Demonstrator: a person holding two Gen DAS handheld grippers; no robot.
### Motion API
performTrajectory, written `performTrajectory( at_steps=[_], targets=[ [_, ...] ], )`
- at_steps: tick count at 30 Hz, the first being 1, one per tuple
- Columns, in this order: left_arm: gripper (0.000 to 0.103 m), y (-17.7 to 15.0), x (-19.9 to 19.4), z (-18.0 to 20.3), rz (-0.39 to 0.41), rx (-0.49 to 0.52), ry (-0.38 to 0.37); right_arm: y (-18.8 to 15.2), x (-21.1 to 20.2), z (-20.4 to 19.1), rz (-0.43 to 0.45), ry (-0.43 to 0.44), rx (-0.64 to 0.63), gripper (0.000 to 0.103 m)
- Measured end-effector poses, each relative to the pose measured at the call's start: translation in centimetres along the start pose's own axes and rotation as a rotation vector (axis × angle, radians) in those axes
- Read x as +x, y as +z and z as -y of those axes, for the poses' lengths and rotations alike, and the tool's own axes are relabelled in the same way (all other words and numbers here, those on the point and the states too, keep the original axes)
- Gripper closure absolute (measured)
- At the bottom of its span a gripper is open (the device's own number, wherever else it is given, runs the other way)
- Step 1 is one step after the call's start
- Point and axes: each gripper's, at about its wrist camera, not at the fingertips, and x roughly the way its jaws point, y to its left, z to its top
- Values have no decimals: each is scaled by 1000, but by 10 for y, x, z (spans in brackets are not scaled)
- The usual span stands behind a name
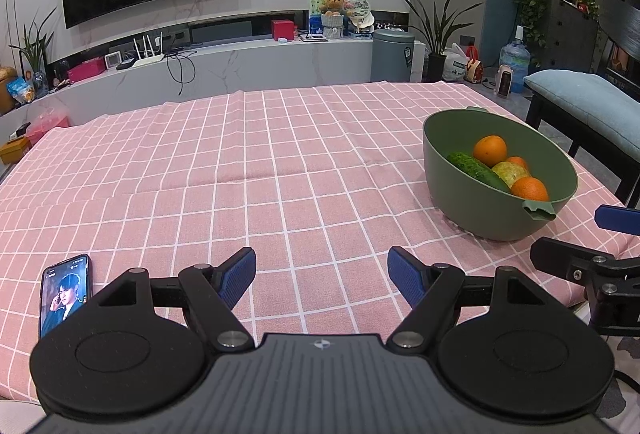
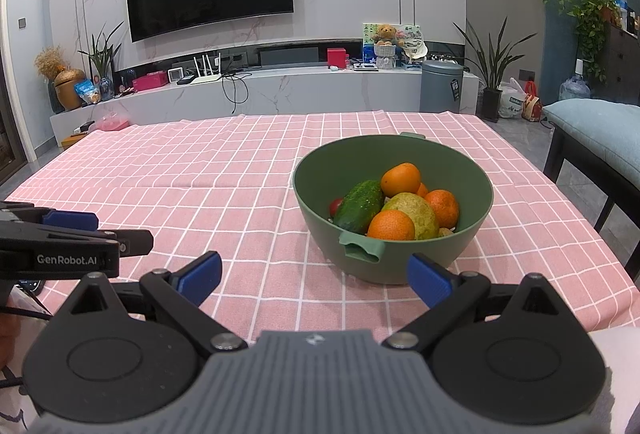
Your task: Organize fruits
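Grippers, two, hand-held, black with blue ribbed pads. Left gripper (image 1: 322, 276): jaws spread wide, nothing between them, only pink white-gridded tablecloth (image 1: 248, 162) ahead of the tips. Right gripper (image 2: 314, 280): jaws likewise spread wide and holding nothing; its right pad sits just below the near wall of the bowl, whether touching or not cannot be told.

Bowl, round, matte green plastic with small lug handles (image 2: 476, 234): stands on the tablecloth directly ahead of the right jaws and slightly to their right; from the left wrist view it (image 1: 460, 190) lies ahead and well to the right of the left jaws.

Contents of bowl, all heaped together:
- dark green bumpy cucumber (image 2: 359, 206), lying tilted against the left inner side;
- round orange citrus fruits, at least three, one topmost at the back (image 2: 400, 179), one nearest the front handle (image 2: 391, 226), one at the right (image 2: 442, 207);
- yellow-green rounded fruit (image 2: 416, 214) in the middle, among the oranges;
- small red item (image 2: 335, 206), mostly hidden behind the cucumber, kind not determinable.

Smartphone, black, screen lit (image 1: 66, 290): flat on the tablecloth, left of the left jaws, near the table's front edge.

Left gripper's side also visible at the far left of the right wrist view (image 2: 76, 234), level with the right jaws.
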Motion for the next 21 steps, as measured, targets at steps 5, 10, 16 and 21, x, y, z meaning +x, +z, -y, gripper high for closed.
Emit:
performTrajectory(
  at_steps=[5,10,16,21],
  targets=[
    [15,1,-1,0,2,1,0,0,0,0,0,0,0,8],
    [15,0,0,0,1,1,0,0,0,0,1,1,-4,8],
    [15,0,0,1,1,1,0,0,-1,1,2,1,-9,8],
    [15,2,-1,2,2,5,-2,0,-1,1,2,2,-10,8]
  ],
)
